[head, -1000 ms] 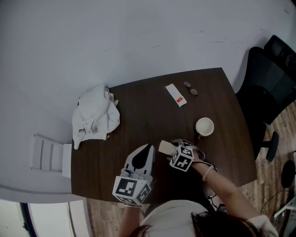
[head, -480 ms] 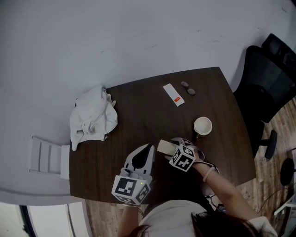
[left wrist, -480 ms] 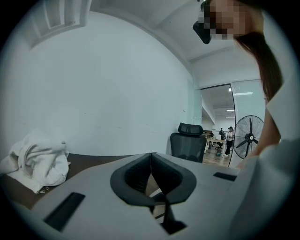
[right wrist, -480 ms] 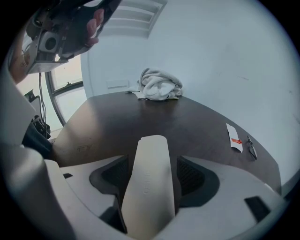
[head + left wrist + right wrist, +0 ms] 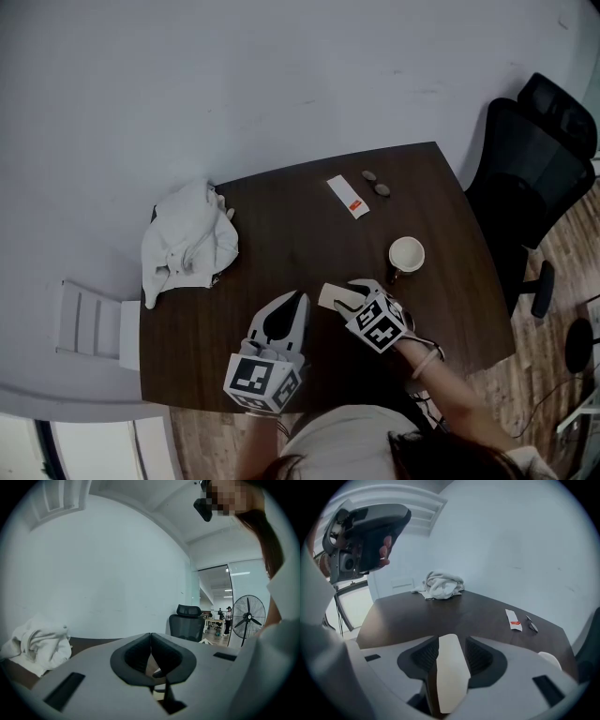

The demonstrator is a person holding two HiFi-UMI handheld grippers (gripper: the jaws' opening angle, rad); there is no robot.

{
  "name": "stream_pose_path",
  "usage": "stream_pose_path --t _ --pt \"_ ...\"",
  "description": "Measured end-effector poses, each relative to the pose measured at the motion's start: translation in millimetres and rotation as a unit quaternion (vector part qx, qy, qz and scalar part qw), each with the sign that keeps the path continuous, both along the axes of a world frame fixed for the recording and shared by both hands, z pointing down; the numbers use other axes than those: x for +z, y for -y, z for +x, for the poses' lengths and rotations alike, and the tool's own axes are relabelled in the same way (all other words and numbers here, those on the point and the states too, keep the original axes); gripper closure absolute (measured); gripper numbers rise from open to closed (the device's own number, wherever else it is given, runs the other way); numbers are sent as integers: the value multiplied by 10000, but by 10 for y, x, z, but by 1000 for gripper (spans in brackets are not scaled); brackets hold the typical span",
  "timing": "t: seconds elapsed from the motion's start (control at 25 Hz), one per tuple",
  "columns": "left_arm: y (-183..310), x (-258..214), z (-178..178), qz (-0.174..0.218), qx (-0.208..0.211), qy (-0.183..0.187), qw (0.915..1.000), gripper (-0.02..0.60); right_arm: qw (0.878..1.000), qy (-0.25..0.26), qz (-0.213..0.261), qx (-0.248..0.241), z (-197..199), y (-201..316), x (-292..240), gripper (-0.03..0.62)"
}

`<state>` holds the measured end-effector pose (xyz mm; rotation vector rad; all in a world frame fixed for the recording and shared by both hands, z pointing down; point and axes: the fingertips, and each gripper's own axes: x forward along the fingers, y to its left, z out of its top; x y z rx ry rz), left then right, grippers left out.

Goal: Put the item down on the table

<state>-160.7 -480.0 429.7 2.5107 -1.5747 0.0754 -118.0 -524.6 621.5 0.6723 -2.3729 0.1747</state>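
Dark wood table (image 5: 281, 202) stands pushed against a plain pale wall, seen from the head view. A white cloth (image 5: 187, 246) lies bunched on its rear left corner, spilling over the edge. Well right of the cloth, near the back edge, lies a white strip (image 5: 347, 196) with a red mark, and just past it are two small dark bits (image 5: 376, 183). A cup (image 5: 406, 254) sits far right of the cloth, close to the right edge, with a black chair (image 5: 534, 159) beyond that edge. A broad bare stretch of wood runs from the cloth toward the front. The left gripper (image 5: 296, 298) hangs there over the front part, and the right gripper (image 5: 345, 296) is beside it, further from the cloth. A pale flat item (image 5: 328, 294) sticks out of the right one, pointing back toward the cloth.

From the left gripper view, its jaws meet tip to tip with nothing between them. The cloth (image 5: 37, 641) shows low at the left, and a fan (image 5: 248, 618) stands in the open office far to its right.

From the right gripper view, the jaws have just been closing and now pinch the item (image 5: 450, 667), which stands on edge between the pads, off the wood. Bare tabletop stretches ahead to the cloth (image 5: 440, 585) at the far corner. The strip (image 5: 513, 619) lies right of the cloth, and the cup's rim (image 5: 551, 660) peeks up low at the right.
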Motion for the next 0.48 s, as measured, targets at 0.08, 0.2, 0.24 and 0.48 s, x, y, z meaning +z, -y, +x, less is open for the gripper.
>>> stream_pose_path --t 0.08,0.2,0.24,0.48 --pt "-36 -39 -44 57 18 25 10000 563 9999 70 52 130 18 -30 -86 418" --pt "-105 -102 -106 116 13 47 9999 563 9989 249 141 362 32 -86 -224 451" --pt "-135 -117 -126 132 11 44 9999 563 9984 330 156 441 31 -112 -277 464" --pt "-347 -219 -240 214 22 54 9998 563 9932 749 372 813 -12 -284 -640 507"
